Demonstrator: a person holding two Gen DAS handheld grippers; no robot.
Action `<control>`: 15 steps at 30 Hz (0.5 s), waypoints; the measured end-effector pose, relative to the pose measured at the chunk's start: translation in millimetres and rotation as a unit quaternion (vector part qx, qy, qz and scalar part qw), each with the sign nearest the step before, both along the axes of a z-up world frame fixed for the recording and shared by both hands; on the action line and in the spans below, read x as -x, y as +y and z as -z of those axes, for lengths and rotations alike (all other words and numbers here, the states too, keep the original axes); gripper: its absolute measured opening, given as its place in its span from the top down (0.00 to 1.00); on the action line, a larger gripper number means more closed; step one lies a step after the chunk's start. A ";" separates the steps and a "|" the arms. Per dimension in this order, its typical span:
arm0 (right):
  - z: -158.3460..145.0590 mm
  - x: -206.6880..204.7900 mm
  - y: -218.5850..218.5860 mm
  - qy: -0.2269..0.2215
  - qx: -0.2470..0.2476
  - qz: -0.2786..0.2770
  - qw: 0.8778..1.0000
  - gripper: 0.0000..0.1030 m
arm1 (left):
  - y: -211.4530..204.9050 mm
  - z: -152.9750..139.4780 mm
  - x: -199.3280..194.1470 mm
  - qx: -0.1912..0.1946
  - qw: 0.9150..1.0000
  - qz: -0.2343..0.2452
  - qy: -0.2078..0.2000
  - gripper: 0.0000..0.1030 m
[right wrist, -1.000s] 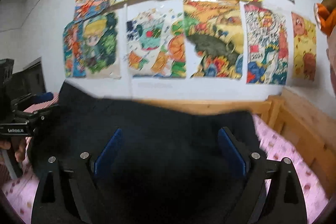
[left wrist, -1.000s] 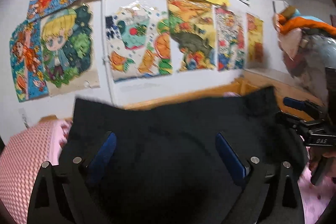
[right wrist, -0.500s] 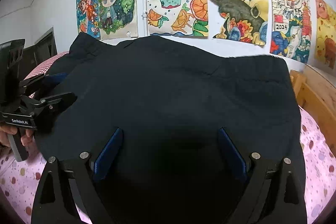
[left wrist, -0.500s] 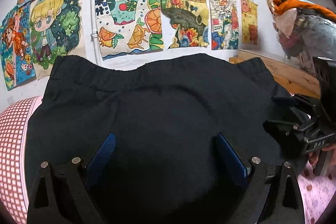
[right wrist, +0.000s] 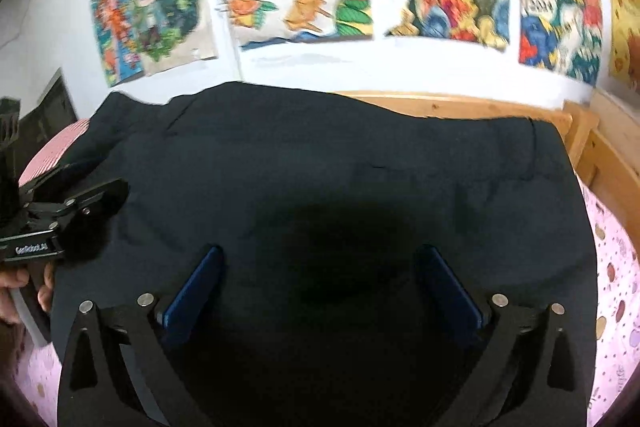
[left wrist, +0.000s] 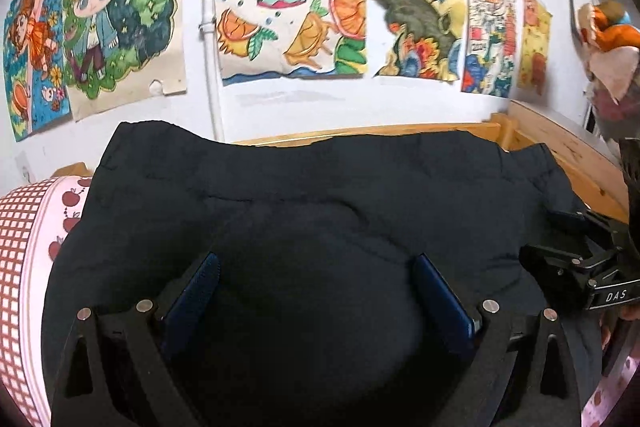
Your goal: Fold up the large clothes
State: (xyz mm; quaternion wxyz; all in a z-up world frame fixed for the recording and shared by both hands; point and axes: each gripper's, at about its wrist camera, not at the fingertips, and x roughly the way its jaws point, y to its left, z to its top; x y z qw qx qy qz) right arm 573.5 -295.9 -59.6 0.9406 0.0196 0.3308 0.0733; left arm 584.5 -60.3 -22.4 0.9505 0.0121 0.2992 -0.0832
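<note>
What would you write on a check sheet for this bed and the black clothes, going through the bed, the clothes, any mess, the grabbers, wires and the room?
Surface: pink spotted bed sheet, wooden bed frame along the wall.
Job's things: dark garment spread over the bed, far edge near the frame.
Clutter: checked pink pillow with apple print at the left.
Grippers: left gripper and right gripper both have blue pads wide apart over the garment, gripping nothing.
Cables: nothing seen.
Surroundings: white wall with colourful drawings; stuffed toy at the right.
</note>
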 end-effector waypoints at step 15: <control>25.6 -44.7 -47.4 0.050 -0.032 0.089 0.994 0.03 | 14.2 8.4 -66.3 -0.012 0.999 -0.032 0.035 0.02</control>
